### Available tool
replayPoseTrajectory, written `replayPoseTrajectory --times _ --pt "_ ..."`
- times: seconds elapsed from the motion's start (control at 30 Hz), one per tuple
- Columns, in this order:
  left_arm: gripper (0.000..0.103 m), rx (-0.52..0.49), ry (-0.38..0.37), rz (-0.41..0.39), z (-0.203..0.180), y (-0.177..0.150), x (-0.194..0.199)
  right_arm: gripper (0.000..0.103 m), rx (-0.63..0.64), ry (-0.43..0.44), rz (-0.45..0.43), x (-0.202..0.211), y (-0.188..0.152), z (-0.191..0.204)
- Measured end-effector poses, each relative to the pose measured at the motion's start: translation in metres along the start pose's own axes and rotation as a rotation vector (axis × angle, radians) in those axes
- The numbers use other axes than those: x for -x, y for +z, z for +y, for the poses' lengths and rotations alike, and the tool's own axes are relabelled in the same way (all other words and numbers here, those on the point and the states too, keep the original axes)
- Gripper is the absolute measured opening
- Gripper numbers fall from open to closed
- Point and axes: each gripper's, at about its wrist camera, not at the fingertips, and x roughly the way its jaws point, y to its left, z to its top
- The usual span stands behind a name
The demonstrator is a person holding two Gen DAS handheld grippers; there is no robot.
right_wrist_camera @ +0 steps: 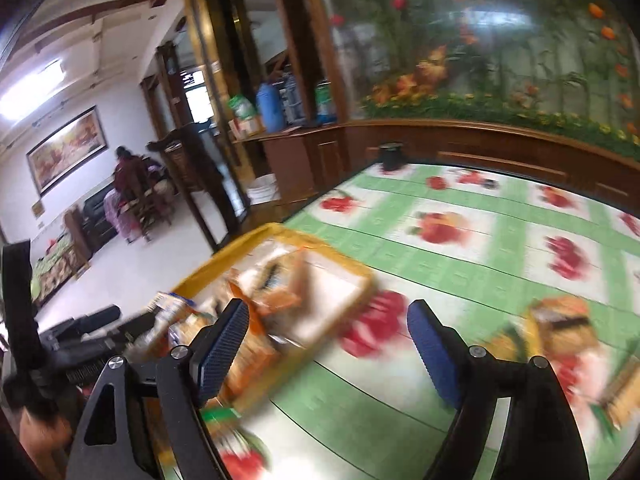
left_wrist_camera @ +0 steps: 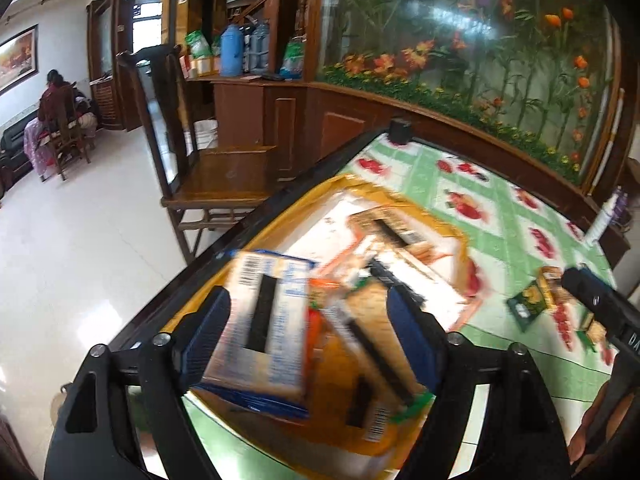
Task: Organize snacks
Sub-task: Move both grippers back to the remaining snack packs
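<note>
A yellow tray [left_wrist_camera: 404, 196] near the table's left edge holds several snack packets. A blue and white snack box [left_wrist_camera: 266, 328] lies between the wide-apart fingers of my left gripper [left_wrist_camera: 308, 332], over the tray; the fingers do not clamp it. An orange packet [left_wrist_camera: 360, 344] lies beside it. My right gripper [right_wrist_camera: 328, 344] is open and empty above the tablecloth just right of the tray [right_wrist_camera: 356, 268]. Loose snack packets [right_wrist_camera: 568, 332] lie on the cloth to its right; they also show in the left wrist view [left_wrist_camera: 540, 300]. The view is motion-blurred.
The table has a green checked cloth with fruit prints [right_wrist_camera: 460, 248]. A black block [left_wrist_camera: 400, 130] sits at the far corner. A wooden chair [left_wrist_camera: 216, 176] stands at the table's left edge. A wooden partition with flower glass [left_wrist_camera: 480, 60] runs behind.
</note>
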Motion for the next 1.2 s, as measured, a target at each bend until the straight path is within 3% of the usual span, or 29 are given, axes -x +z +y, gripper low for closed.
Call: replayPoseTrajectory --times 0.27,0.53,0.8,1.2 --pt "0.082 -0.132 -0.094 -0.011 -0.076 -0.007 0.014 0.087 -0.138 -0.166 0.004 0.066 -0.039 -0.099" --pt "0.082 -0.301 -0.195 0.064 -0.157 -0.022 -0.012 0.087 -0.284 -0.279 0.002 0.101 -0.068 -0.174" --pt "0.082 -0.516 -0.244 0.168 -0.218 -0.028 -0.059 0.087 -0.368 -0.329 0.065 0.091 -0.080 -0.206" --pt "0.082 -0.586 -0.286 0.225 -0.252 -0.028 -0.096 0.086 -0.354 -0.414 0.140 0.047 -0.054 -0.222"
